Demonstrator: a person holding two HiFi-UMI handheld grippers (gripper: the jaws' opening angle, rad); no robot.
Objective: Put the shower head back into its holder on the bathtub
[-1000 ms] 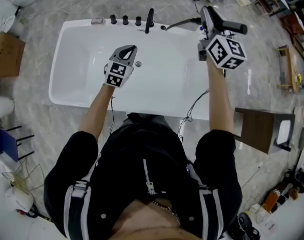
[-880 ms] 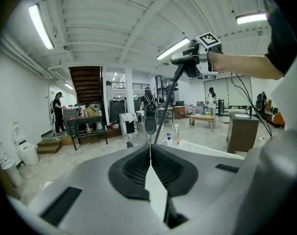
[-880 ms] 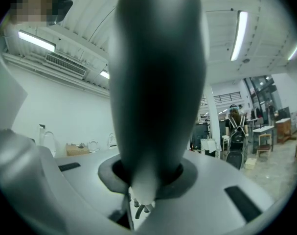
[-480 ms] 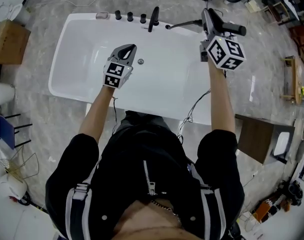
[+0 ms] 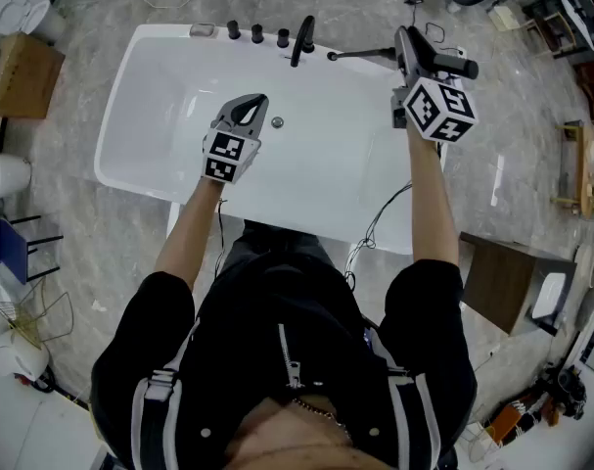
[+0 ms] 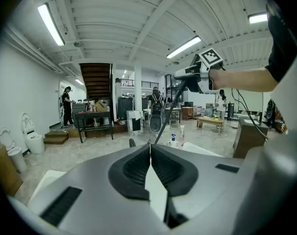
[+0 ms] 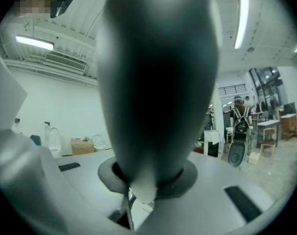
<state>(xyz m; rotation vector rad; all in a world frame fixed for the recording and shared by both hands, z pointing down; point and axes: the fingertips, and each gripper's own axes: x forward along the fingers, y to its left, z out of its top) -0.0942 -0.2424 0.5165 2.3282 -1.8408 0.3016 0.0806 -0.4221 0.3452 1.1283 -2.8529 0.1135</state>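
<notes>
Both arms reached out from the near side, forearms bare past black sleeves [image 5: 169, 306]. The left arm [image 5: 187, 231] angled far and slightly right. The left gripper [image 5: 256, 100] pointed to the far side, its jaws pressed together with nothing between them. The right arm [image 5: 426, 204] ran almost straight to the far side. The right gripper [image 5: 410, 51] had its cube [image 5: 435, 110] facing up and its jaws clamped on the shower head [image 7: 158, 82].

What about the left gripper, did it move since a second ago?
No. The left gripper, shut, hangs at the same spot, just left of the drain in the bathtub.
</notes>
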